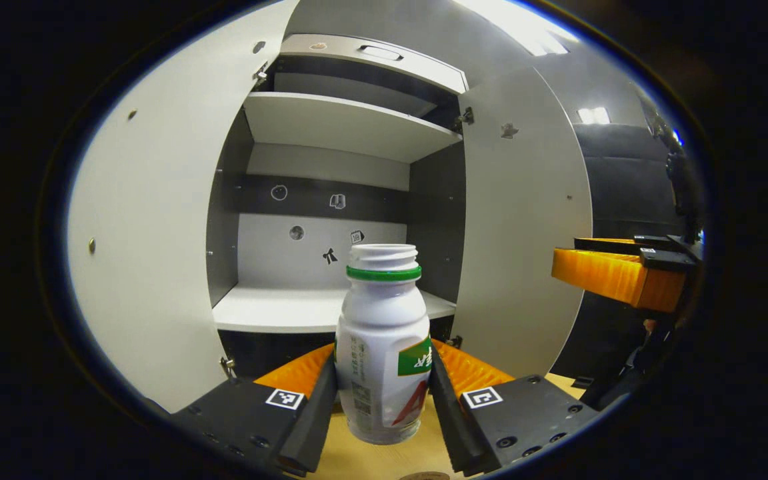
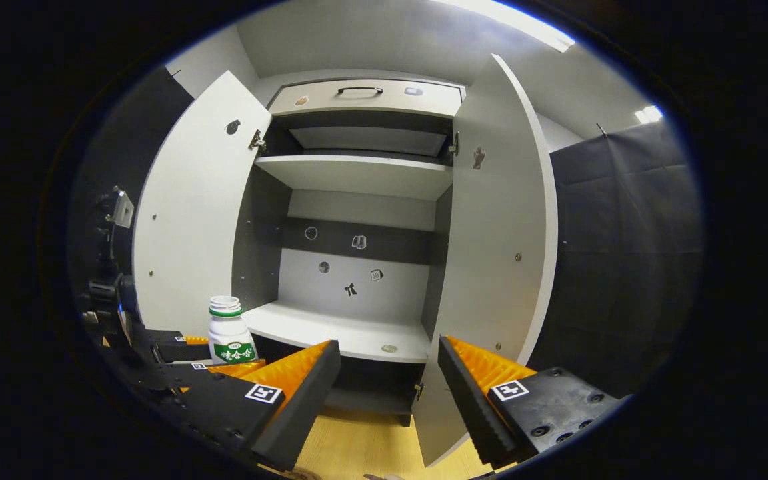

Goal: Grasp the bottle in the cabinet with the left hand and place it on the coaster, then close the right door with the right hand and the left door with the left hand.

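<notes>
Coaster (image 1: 426, 476): sliver only, below bottle (image 1: 383, 347), cut by the left gripper view's bottom edge. Bottle's lower sides hidden behind fingers (image 1: 317, 393). Cabinet stickers (image 2: 351, 289) too small to identify.

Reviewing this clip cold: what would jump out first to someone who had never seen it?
The white bottle with a green neck ring, held upright between the left tool fingers, out in front of the cabinet. Behind it both cabinet doors, the left door and right door, stand wide open on bare shelves. The right tool hangs open, holding nothing, near the right door's lower edge.
</notes>
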A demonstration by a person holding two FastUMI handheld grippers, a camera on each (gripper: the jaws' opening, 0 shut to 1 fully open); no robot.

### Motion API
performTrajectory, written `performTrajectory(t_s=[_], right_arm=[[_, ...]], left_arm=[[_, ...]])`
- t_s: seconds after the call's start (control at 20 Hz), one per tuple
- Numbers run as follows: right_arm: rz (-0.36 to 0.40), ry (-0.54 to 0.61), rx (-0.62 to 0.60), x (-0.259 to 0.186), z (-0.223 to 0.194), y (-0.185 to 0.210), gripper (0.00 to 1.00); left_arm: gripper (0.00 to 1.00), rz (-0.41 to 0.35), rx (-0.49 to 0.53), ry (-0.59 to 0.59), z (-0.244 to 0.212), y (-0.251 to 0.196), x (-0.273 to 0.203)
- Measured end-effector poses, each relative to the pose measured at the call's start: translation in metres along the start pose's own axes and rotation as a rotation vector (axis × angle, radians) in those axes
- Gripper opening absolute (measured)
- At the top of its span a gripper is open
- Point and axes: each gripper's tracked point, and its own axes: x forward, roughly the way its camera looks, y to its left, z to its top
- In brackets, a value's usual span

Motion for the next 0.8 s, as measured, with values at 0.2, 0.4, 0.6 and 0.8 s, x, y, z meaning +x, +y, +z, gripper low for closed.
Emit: performTrajectory(t_s=[0.2,0.4,0.6,0.8], right_arm=[[0.066,0.016,0.002,-0.022,-0.033,-0.004,0.98],[0.108,0.064,0.015,-0.035,-0.076,-0.006,0.98],[0.117,0.111,0.035,-0.047,-0.113,-0.009,0.98],[0.126,0.183,0.008,-0.053,-0.154,-0.011,0.98]], left_arm=[[0.72,0.042,0.027,0.006,-0.058,-0.028,-0.028],[0.72,0.061,0.056,0.009,-0.12,-0.052,-0.048],[0.73,0.054,0.061,0.019,-0.176,-0.071,-0.054],[0.72,0.063,0.08,0.019,-0.214,-0.076,-0.055]])
